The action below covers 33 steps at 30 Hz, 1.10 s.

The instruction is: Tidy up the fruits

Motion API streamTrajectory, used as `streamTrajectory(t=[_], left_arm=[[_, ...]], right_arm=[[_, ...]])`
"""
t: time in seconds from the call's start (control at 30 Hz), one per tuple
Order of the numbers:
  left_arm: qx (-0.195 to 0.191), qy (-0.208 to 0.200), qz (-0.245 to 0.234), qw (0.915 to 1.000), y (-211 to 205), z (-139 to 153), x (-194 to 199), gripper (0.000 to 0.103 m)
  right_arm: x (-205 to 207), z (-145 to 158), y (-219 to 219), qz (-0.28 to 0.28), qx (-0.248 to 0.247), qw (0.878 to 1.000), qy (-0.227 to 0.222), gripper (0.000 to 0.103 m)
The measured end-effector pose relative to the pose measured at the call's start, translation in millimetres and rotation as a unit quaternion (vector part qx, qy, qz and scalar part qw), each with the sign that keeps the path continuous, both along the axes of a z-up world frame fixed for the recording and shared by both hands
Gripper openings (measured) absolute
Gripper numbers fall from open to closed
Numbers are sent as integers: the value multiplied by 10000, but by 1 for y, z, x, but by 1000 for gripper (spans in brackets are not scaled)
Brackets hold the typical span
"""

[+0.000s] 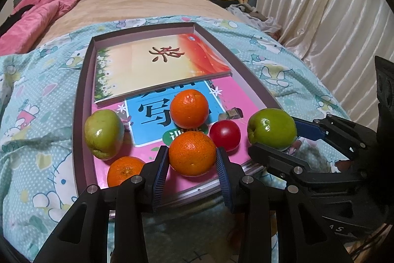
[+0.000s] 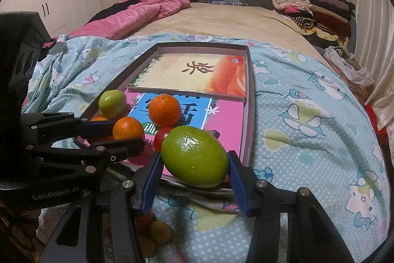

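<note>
Left wrist view shows the left claw (image 1: 192, 159) closed on an orange (image 1: 192, 153) over the pink book (image 1: 231, 100) in the shallow box (image 1: 81, 90) on the bed (image 1: 147, 1). Beside it, the right claw (image 2: 195, 164) grips a green apple (image 2: 194, 156) at the box's near edge. A tomato (image 1: 224, 131), two more oranges (image 1: 189, 108) and another apple (image 1: 104, 133) sit nearby.

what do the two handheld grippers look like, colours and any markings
Both the left gripper and the right gripper are matte black plastic linkages joined by round silver pins, with cut-out slots in the arms. Each finger carries a ribbed blue pad. The left gripper's body shows white "GenRobot.AI" lettering. No cables or sleeves are visible.
</note>
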<state>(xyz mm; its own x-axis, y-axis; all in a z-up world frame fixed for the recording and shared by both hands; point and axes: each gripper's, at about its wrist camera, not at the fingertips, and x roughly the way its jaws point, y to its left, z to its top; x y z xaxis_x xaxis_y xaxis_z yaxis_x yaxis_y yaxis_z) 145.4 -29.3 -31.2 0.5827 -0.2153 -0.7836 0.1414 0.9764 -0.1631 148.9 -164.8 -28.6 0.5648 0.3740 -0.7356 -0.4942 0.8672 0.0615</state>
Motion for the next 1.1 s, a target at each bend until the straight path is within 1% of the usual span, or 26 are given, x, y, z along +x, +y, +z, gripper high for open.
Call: streamTrajectory(t=[0.43, 0.63, 0.77, 0.93, 1.0, 1.1], left_arm=[[-27, 4, -41, 10000, -1, -2, 4, 39], [-3, -2, -43, 10000, -1, -2, 4, 40], [69, -5, -16, 10000, -2, -2, 3, 40], [60, -20, -1, 10000, -1, 0, 3, 43], [1, -21, 42, 10000, 2, 1, 3, 43], [-80, -19, 91, 9999, 5, 3, 2, 47]], right_arm=[[2, 0, -2, -58, 27, 10000, -9, 53], [-4, 8, -5, -60, 92, 9997, -239, 54], [-6, 14, -6, -82, 215, 9990, -380, 62], [-3, 15, -11, -226, 319, 9987, -342, 62], [-2, 15, -14, -281, 383, 9983, -329, 62], [-1, 16, -17, -345, 424, 9980, -319, 64]])
